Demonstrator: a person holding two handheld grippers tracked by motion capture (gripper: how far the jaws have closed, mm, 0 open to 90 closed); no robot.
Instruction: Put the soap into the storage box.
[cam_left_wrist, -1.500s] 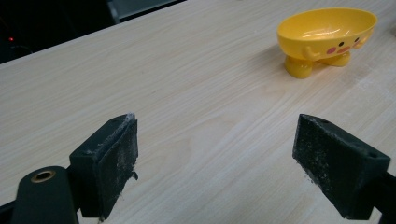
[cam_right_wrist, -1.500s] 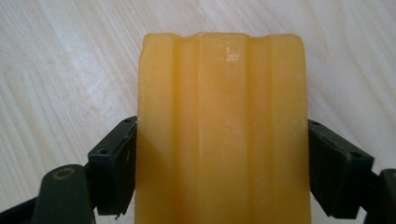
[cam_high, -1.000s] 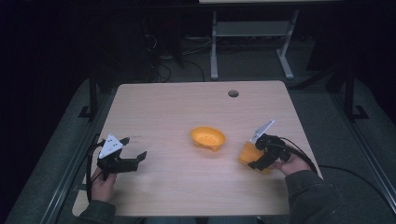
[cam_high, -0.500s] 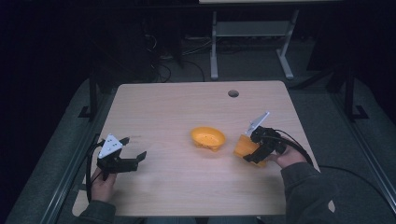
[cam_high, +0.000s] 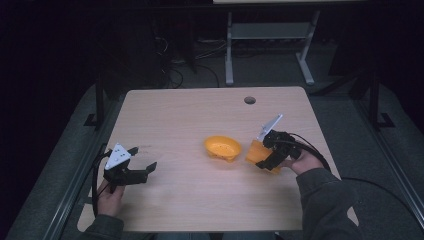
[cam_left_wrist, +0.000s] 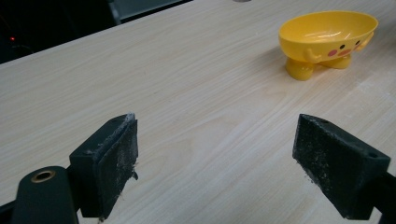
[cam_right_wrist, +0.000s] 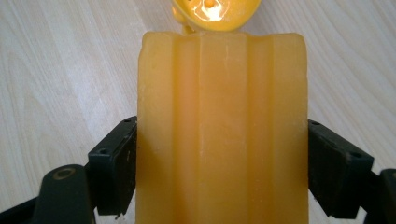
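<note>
A yellow footed dish (cam_high: 223, 147) with a cartoon face stands near the middle of the wooden table (cam_high: 200, 115); it also appears in the left gripper view (cam_left_wrist: 328, 37). Just right of it, my right gripper (cam_high: 263, 160) is shut on an orange ribbed bar of soap (cam_high: 255, 154). In the right gripper view the soap bar (cam_right_wrist: 223, 126) sits squeezed between both jaws, with the dish (cam_right_wrist: 215, 10) just beyond its far end. My left gripper (cam_high: 142, 169) rests open near the table's left front, its pads (cam_left_wrist: 116, 158) wide apart over bare wood.
A round cable hole (cam_high: 249, 100) lies near the table's far edge. Behind the table stands a grey metal frame (cam_high: 270, 45) on a dark floor. Cables trail from both grippers off the table sides.
My right gripper has carried the soap bar a little left, closer to the yellow dish. The left gripper has stayed where it was, open.
</note>
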